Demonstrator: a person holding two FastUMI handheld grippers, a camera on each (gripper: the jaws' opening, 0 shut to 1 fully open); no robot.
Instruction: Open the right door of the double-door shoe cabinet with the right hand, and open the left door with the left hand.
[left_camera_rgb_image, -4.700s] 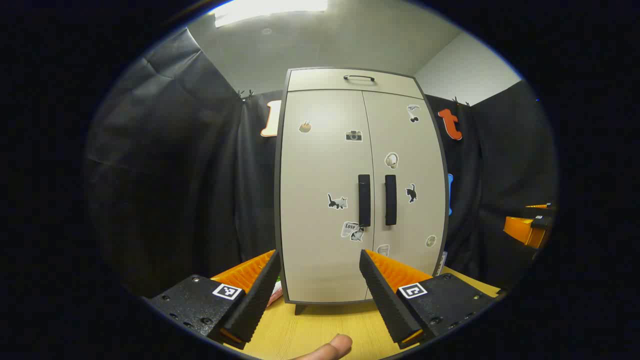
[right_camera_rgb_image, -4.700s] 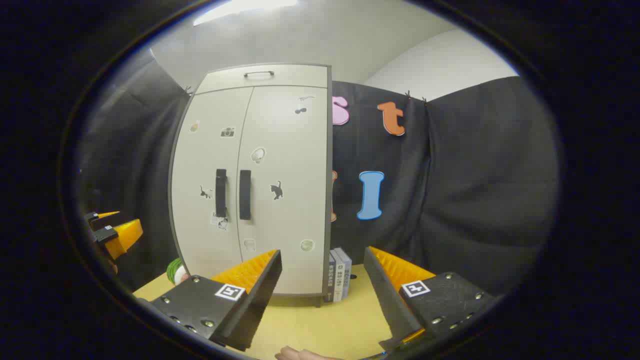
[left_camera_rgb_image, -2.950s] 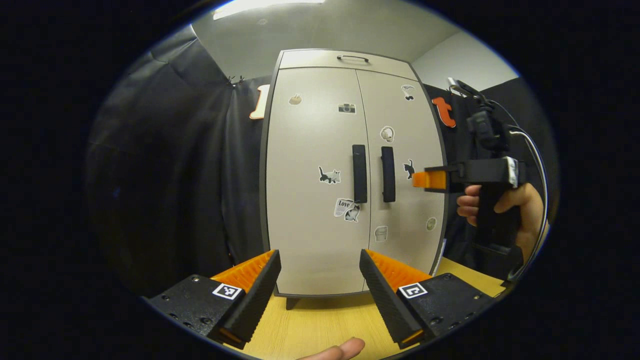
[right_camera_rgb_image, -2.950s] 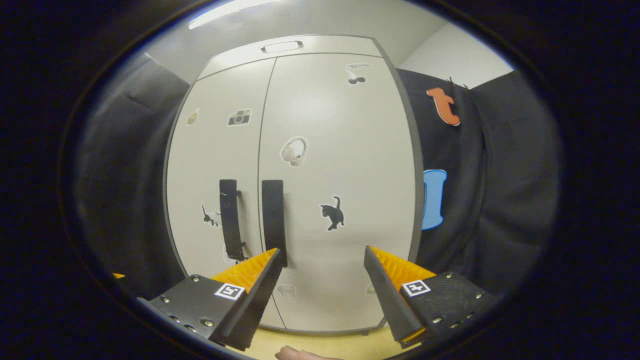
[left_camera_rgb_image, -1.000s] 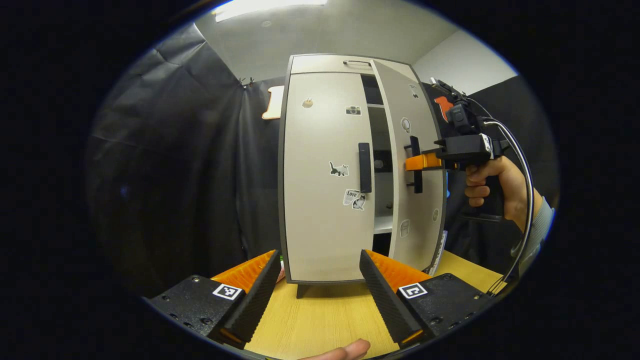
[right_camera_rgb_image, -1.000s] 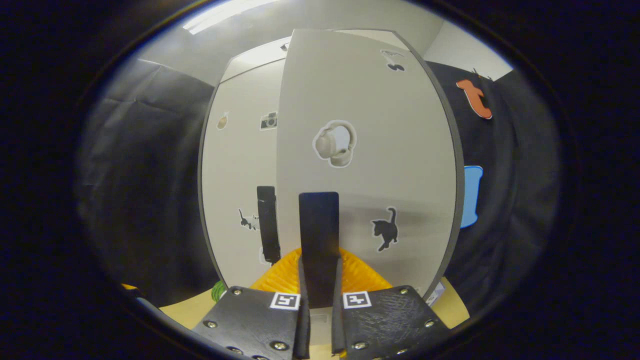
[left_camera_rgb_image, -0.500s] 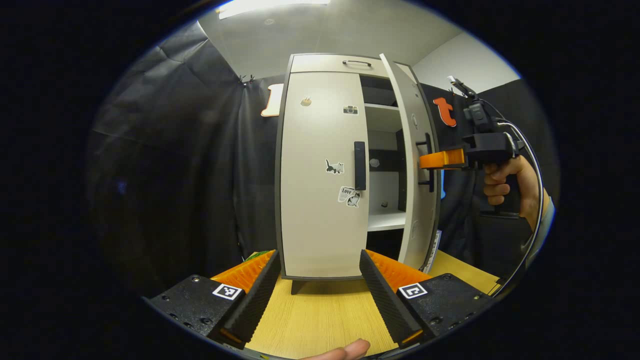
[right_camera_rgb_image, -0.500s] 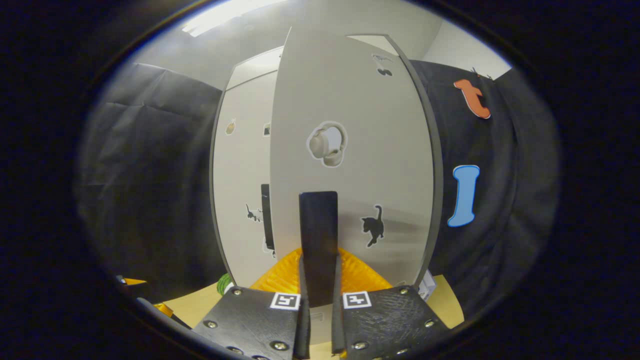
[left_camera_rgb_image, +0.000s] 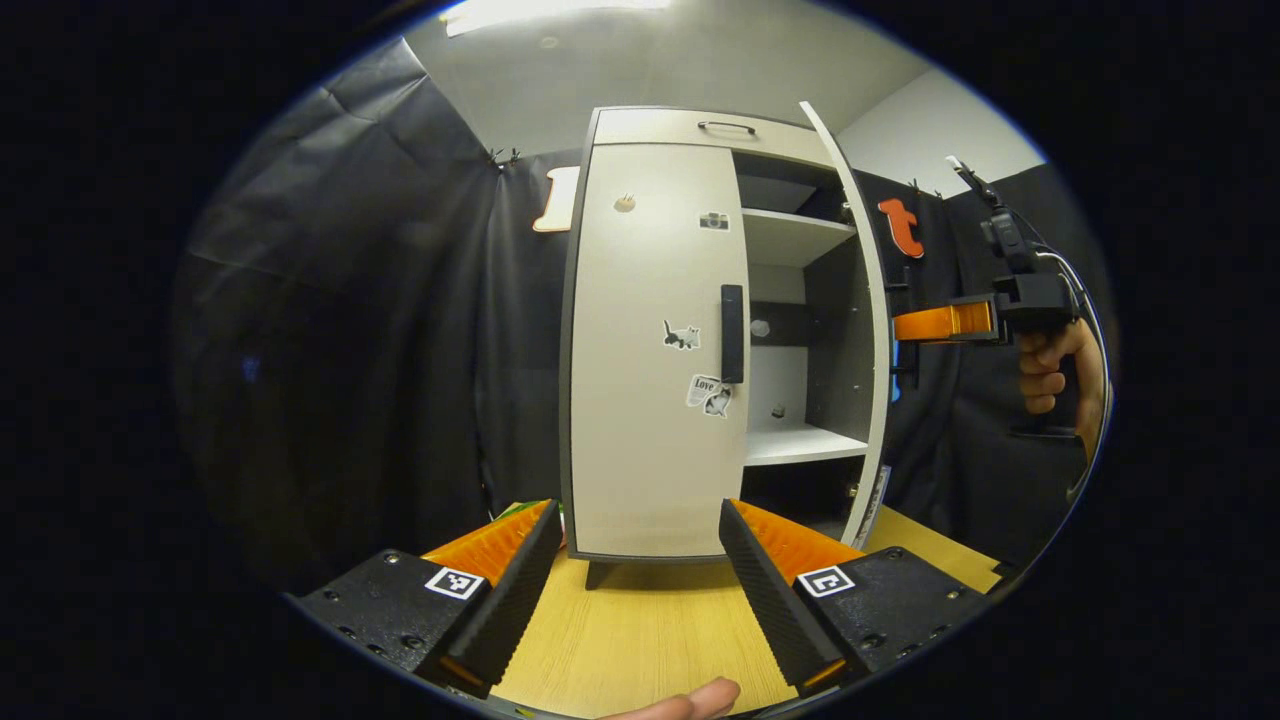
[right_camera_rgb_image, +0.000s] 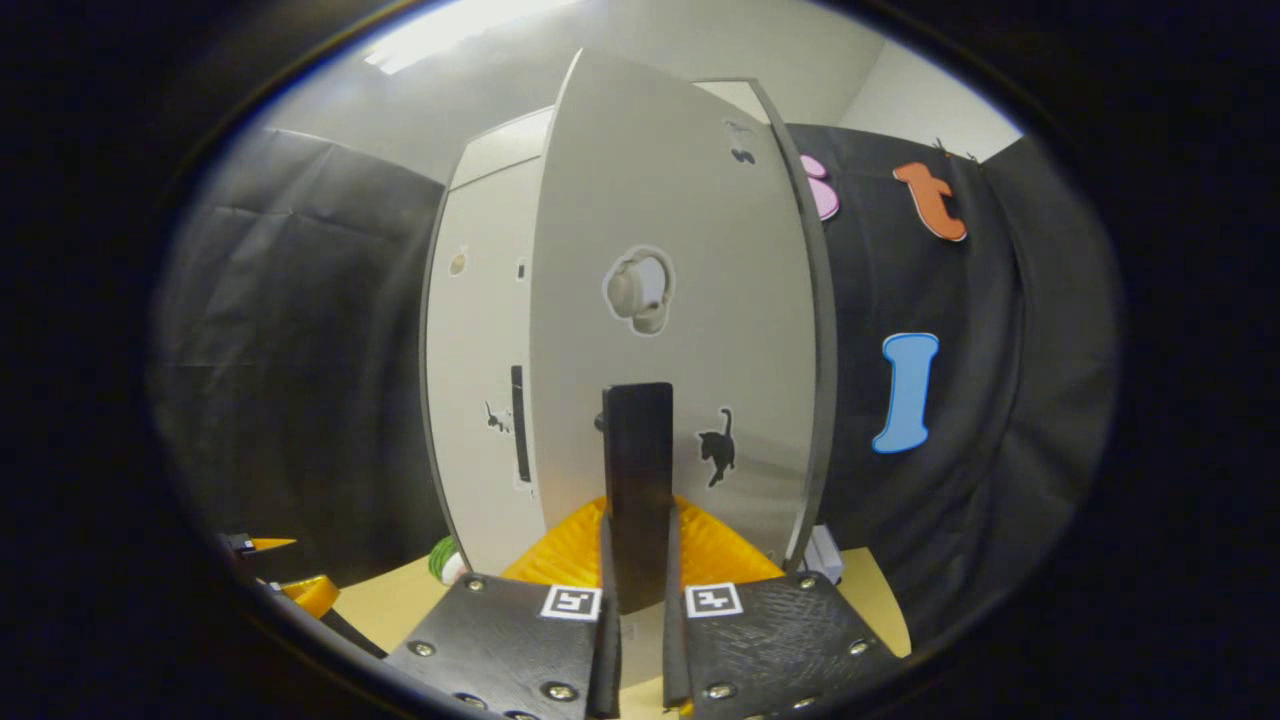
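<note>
The pale shoe cabinet (left_camera_rgb_image: 655, 350) stands on the wooden table (left_camera_rgb_image: 640, 630). Its left door is closed, with a dark vertical handle (left_camera_rgb_image: 732, 333). The right door (left_camera_rgb_image: 868, 300) is swung wide and seen nearly edge-on in the left gripper view. My right gripper (left_camera_rgb_image: 900, 327) is shut on that door's handle (right_camera_rgb_image: 638, 470), which stands upright between its fingers (right_camera_rgb_image: 575, 555) in the right gripper view. My left gripper (left_camera_rgb_image: 635, 570) hangs open in front of the closed left door, well short of the handle, holding nothing.
Inside the cabinet are two white shelves (left_camera_rgb_image: 800, 235) (left_camera_rgb_image: 805, 440). A hand (left_camera_rgb_image: 1050, 370) holds the right gripper, with a cable trailing from it. A green item (right_camera_rgb_image: 440, 560) and books (right_camera_rgb_image: 825, 555) lie beside the cabinet's base. Black cloth surrounds the booth.
Over the last second the right gripper, still shut on the handle, has pulled the right door from partly ajar to wide open, baring the shelves. The left gripper has barely moved.
</note>
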